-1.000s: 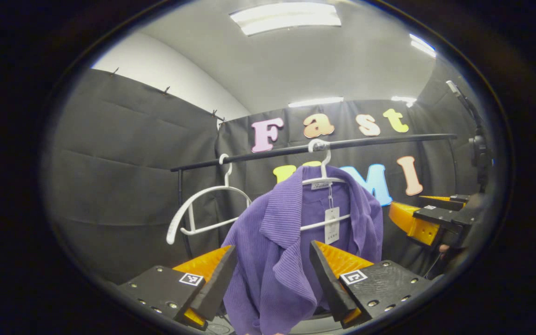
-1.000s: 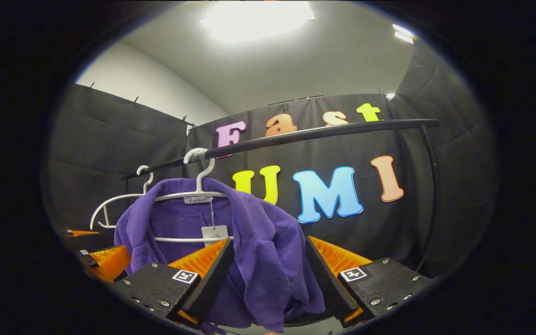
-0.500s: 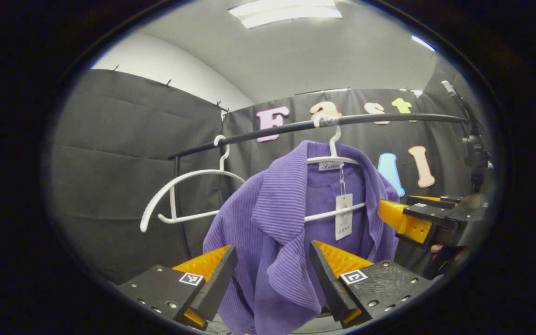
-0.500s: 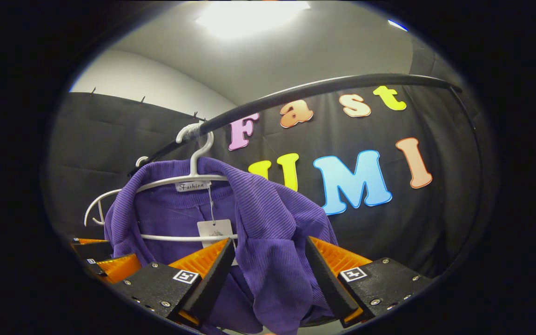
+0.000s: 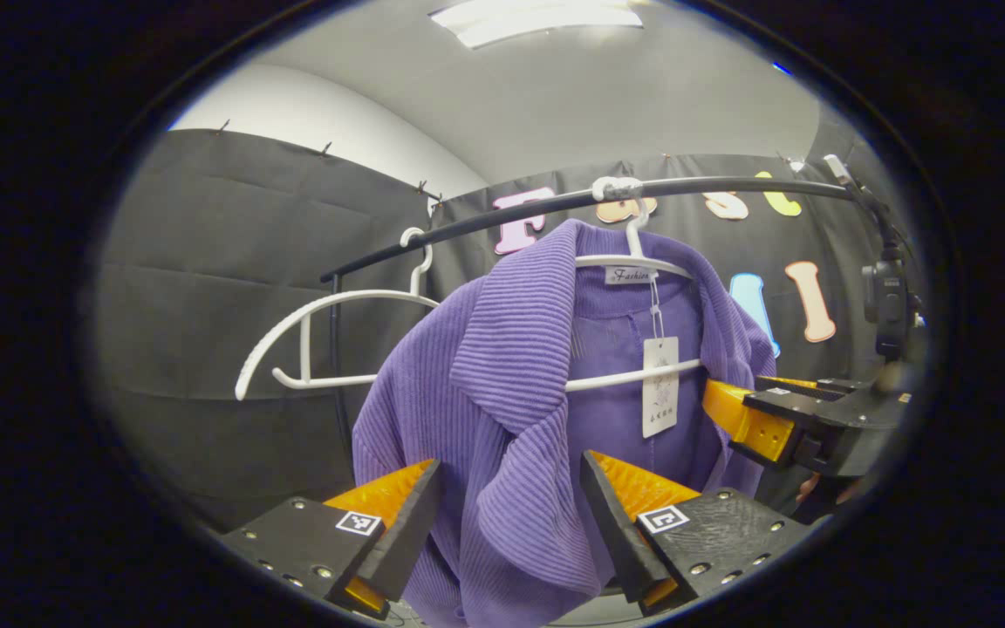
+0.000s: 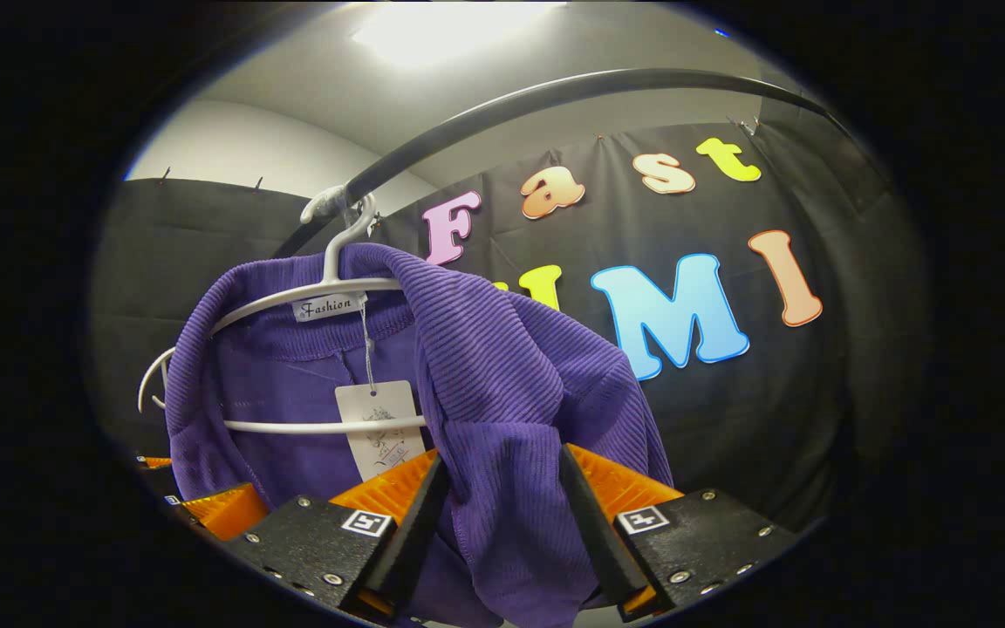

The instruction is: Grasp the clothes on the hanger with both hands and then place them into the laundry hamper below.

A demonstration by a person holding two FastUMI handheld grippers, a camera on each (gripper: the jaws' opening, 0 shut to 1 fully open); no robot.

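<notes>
step: close both grippers on the purple ribbed cardigan, then lift it off the white plastic hanger.
cardigan: hangs mid black rail, soft knit, paper tag.
left gripper: open, straddles front panel.
right gripper: open, narrowing round the shoulder fold.
spare hanger: bare, at rail's end.

Both tools up at the garment, jaws apart.

We see the left tool with its two fingers spread wide, purple cloth hanging between them; whether either finger touches it, we can't tell. Our right tool has its fingers set narrower, both close against the fold of cloth between them, but we can't confirm a full pinch. In the left gripper view the right tool sits off to the side, a bit of the holding hand under it.
</notes>
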